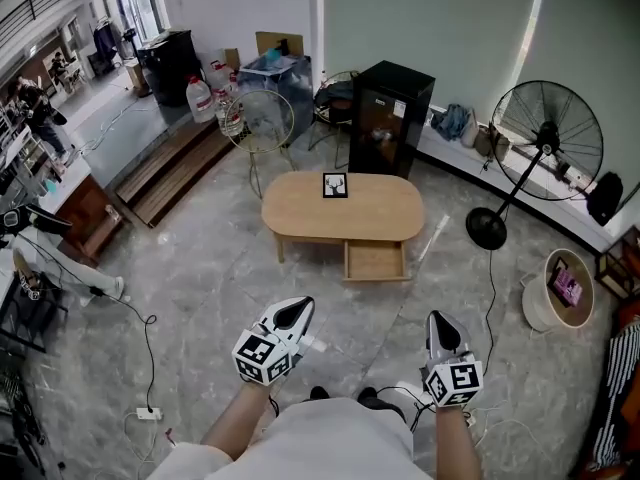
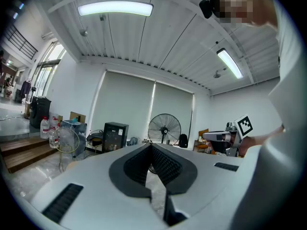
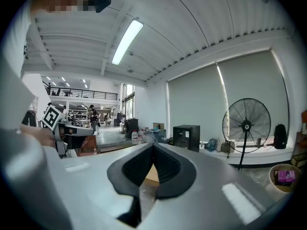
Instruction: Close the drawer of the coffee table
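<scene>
Open room, grey stone-look tiled floor point(image 1: 200, 268), pale blinds along the far wall. Mid-floor stands a light wooden oval coffee table point(image 1: 300, 213). A small black-framed picture point(image 1: 335, 185) sits on the top at the far edge.

Wooden drawer point(image 1: 376, 262): on the near side of the table, toward its right end, pulled well out from under the top.

Behind the table is a black box-shaped cabinet point(image 1: 392, 118). To the far right is a black pedestal floor fan point(image 1: 545, 133). To the far left is a white wire-caged standing fan point(image 1: 260, 120), with clear water jugs point(image 1: 200, 96) beyond it. Near right is a beige round tub point(image 1: 560, 288) holding something pink.

Left gripper point(image 1: 293, 315): held low in the near foreground, pointing toward the table, well apart from it. Its own view shows the dark ribbed pads point(image 2: 165, 164) meeting at the tip, jaws closed, nothing between them.

Right gripper point(image 1: 440, 326): beside the left one, same heading, also well short of the drawer. Its pads point(image 3: 165, 164) are together at the tip, jaws closed on nothing, with the table's wood showing through the gap lower down.

Neither gripper touches the table or the drawer.
</scene>
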The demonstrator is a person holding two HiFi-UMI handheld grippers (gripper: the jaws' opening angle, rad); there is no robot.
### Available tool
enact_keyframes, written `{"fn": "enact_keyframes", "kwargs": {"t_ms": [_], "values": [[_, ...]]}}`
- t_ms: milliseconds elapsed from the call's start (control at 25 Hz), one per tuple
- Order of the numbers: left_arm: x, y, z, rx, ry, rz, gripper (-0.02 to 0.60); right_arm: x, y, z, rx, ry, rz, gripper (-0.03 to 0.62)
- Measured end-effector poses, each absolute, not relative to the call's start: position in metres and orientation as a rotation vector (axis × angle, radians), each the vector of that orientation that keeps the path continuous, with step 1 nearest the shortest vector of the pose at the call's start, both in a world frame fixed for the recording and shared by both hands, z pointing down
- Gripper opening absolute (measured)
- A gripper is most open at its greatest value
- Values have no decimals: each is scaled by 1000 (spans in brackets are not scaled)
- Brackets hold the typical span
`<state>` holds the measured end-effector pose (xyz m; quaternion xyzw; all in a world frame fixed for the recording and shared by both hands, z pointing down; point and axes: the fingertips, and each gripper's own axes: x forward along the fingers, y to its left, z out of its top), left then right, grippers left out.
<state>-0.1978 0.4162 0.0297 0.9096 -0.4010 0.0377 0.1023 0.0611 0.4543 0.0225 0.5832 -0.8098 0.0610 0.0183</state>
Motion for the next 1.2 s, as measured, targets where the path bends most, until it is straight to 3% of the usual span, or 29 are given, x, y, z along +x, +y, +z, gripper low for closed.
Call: {"fn": "enact_keyframes", "kwargs": {"t_ms": [640, 1200], "values": [[-225, 410, 45, 2684, -1124, 107, 8, 27, 459, 26, 1825, -2489, 183, 11], [-204, 345, 46, 2673, -1148, 132, 8, 52, 386, 39, 1823, -2483, 226, 11]]}}
